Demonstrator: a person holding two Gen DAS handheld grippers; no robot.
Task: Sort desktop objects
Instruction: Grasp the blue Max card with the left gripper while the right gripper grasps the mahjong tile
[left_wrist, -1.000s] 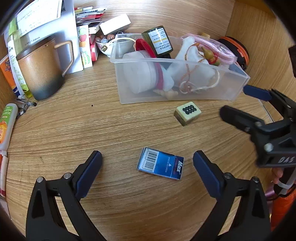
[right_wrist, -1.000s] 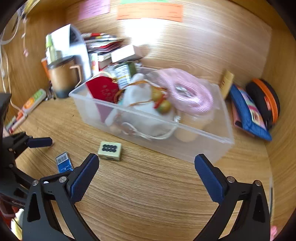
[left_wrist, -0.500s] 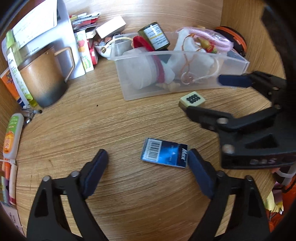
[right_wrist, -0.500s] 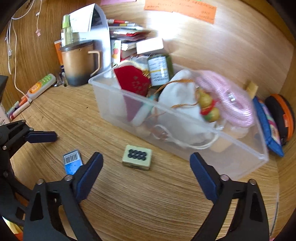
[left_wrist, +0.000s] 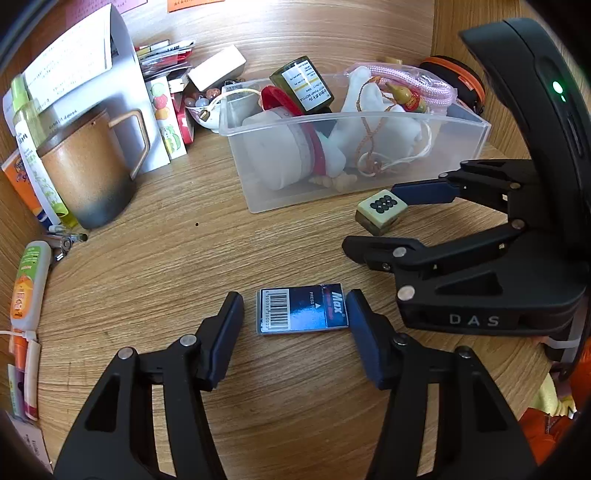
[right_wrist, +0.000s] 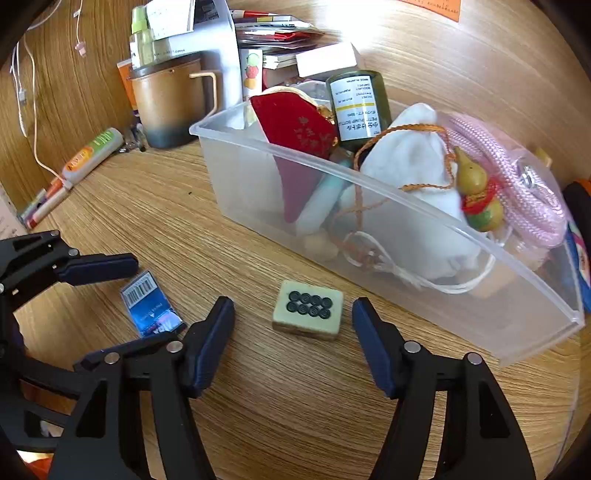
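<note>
One blue box (left_wrist: 303, 311), one tile (right_wrist: 308, 309) on bench (left_wrist: 184, 266); left gripper (left_wrist: 295, 314) and right gripper (right_wrist: 293, 325) low, jaws open astride each.

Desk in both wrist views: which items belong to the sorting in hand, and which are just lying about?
In play:
blue staple box, between the open left gripper fingers
mahjong tile, between the open right gripper fingers
clear bin, already full of small items

Lying about:
brown mug
orange tube
white box

Blue barcoded box (left_wrist: 302, 309), cream tile (right_wrist: 307, 309) with black dots, brown-to-grey mug (left_wrist: 86, 173)
</note>
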